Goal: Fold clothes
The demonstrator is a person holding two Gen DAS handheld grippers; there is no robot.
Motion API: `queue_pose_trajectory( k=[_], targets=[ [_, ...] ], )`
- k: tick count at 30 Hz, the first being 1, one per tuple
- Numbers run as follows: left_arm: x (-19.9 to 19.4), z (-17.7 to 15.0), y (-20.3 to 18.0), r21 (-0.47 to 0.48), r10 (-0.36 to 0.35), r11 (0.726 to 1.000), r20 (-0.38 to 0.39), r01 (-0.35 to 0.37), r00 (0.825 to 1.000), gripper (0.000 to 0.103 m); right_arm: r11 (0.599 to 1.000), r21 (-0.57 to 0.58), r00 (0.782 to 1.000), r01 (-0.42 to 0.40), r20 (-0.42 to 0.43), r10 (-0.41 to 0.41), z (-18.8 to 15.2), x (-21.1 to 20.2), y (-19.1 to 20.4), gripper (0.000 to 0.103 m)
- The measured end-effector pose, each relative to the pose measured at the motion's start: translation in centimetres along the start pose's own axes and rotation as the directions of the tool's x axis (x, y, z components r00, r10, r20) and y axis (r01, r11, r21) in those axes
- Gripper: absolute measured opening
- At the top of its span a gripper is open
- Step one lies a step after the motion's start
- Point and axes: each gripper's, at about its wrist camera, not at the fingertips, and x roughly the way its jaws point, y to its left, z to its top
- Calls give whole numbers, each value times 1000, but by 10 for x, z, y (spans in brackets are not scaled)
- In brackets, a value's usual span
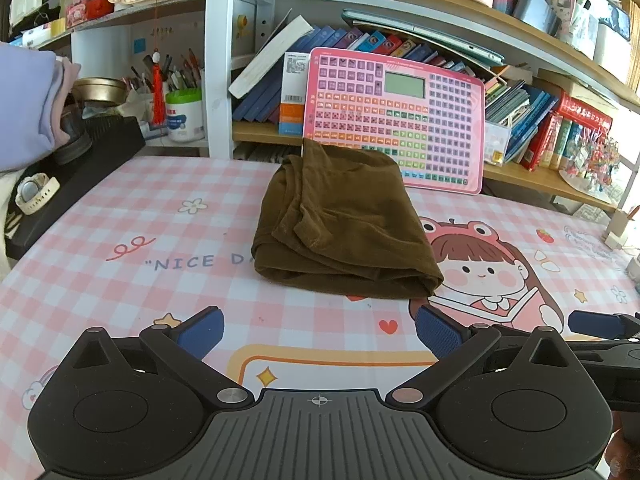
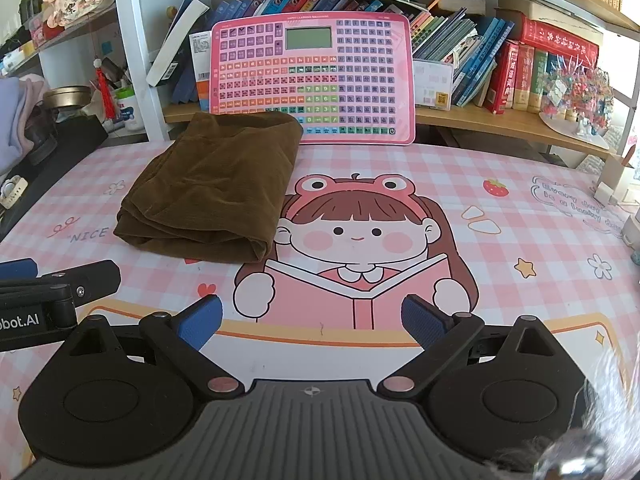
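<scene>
So the folded brown garment (image 1: 340,224) sits dead ahead of the left gripper (image 1: 320,332), long axis running away from it, off to the right gripper's (image 2: 312,320) front-left, both grippers' jaws spread wide and holding nothing.

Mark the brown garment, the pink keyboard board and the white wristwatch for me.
brown garment (image 1: 344,220): left wrist view, middle of the folded top layer.
pink keyboard board (image 2: 320,80): right wrist view, centre of the key grid.
white wristwatch (image 1: 30,192): left wrist view, on the watch face.

A brown garment (image 1: 344,224) lies folded into a thick rectangular bundle, flat on the table.
</scene>
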Motion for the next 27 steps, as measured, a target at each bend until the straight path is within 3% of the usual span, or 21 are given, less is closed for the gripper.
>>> queue_pose_trajectory(
  k=[27],
  targets=[
    [-3, -1, 3, -9, -1, 1000, -11, 1, 1000, 103, 1000, -6, 1000, 8, -1, -8, -2, -2, 2, 97]
  ],
)
